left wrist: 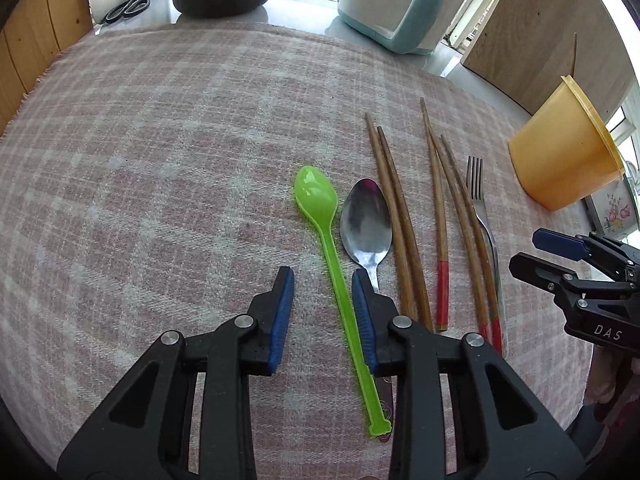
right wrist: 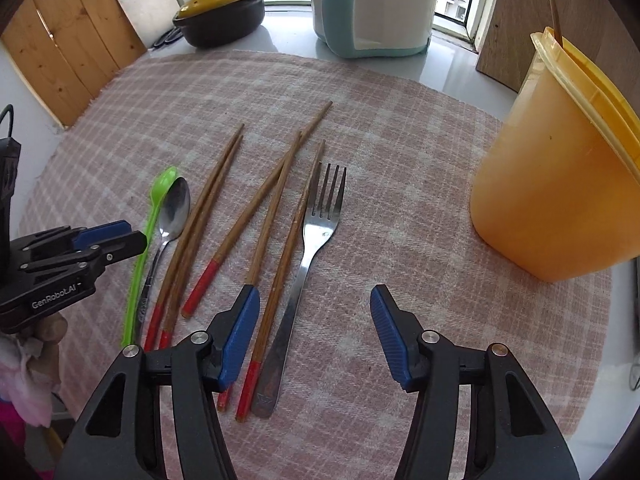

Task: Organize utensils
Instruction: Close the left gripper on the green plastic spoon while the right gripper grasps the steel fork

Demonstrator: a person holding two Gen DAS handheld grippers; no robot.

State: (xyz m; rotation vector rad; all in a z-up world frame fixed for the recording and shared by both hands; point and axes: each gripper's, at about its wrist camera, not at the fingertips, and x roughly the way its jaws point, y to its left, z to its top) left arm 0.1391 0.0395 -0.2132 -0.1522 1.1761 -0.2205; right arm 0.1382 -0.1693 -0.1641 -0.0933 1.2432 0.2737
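A green plastic spoon (left wrist: 329, 264) lies on the checked cloth, its handle between the open fingers of my left gripper (left wrist: 323, 278). To its right lie a metal spoon (left wrist: 366, 224), several wooden chopsticks with red ends (left wrist: 439, 216) and a metal fork (left wrist: 480, 204). An orange plastic cup (left wrist: 560, 152) stands at the right with one stick in it. My right gripper (right wrist: 314, 296) is open over the fork handle (right wrist: 298, 292); the chopsticks (right wrist: 276, 196), the green spoon (right wrist: 148, 232), the metal spoon (right wrist: 172, 212) and the cup (right wrist: 556, 176) show there too. Both grippers hold nothing.
A pink checked cloth (left wrist: 160, 160) covers the counter. Behind it stand a black pot with a yellow lid (right wrist: 222, 12), a teal and white appliance (right wrist: 376, 4), scissors (left wrist: 128, 4) and a white cutting board (right wrist: 140, 4). Wooden panels flank both sides.
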